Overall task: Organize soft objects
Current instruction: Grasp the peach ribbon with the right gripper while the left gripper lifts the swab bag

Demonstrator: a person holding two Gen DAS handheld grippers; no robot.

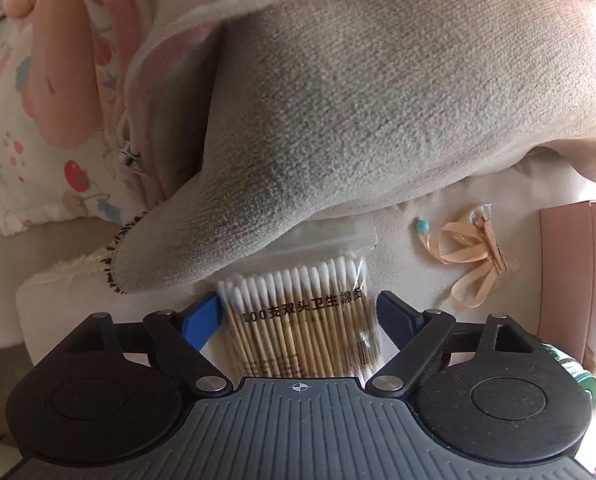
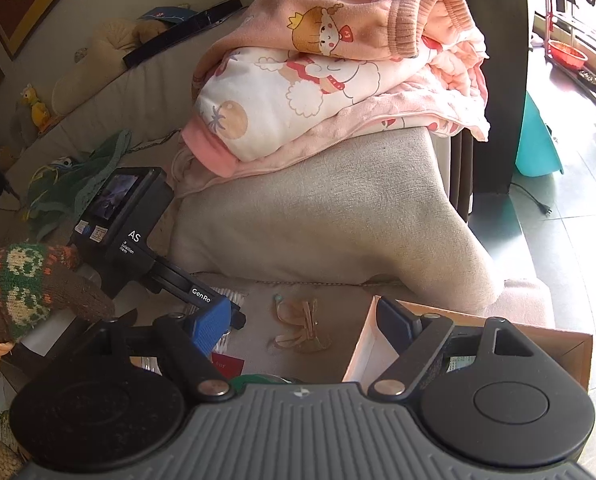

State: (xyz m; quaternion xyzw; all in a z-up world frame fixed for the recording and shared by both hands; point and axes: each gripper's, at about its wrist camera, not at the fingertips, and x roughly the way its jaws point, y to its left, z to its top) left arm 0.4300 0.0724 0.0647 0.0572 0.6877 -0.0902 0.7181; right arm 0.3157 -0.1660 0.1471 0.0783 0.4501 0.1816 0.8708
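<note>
In the left wrist view my left gripper (image 1: 300,312) is open, with a clear bag of cotton swabs (image 1: 302,320) between its blue fingers; the left finger (image 1: 201,320) touches the bag and the right one stands apart from it. The bag lies on the beige sofa seat (image 1: 410,248), its top under the grey armrest cushion (image 1: 358,120). A peach ribbon bow (image 1: 474,256) lies to the right. My right gripper (image 2: 306,324) is open and empty above the seat, near the bow (image 2: 302,328). The left gripper's body (image 2: 137,224) shows at left. Pink folded clothes (image 2: 338,72) sit on the armrest (image 2: 330,216).
A cardboard box (image 2: 498,336) stands at the right of the seat, also in the left wrist view (image 1: 570,280). A green cloth (image 2: 81,184) and plush toys (image 2: 97,60) lie further along the sofa. A red card (image 2: 227,366) lies near my right gripper.
</note>
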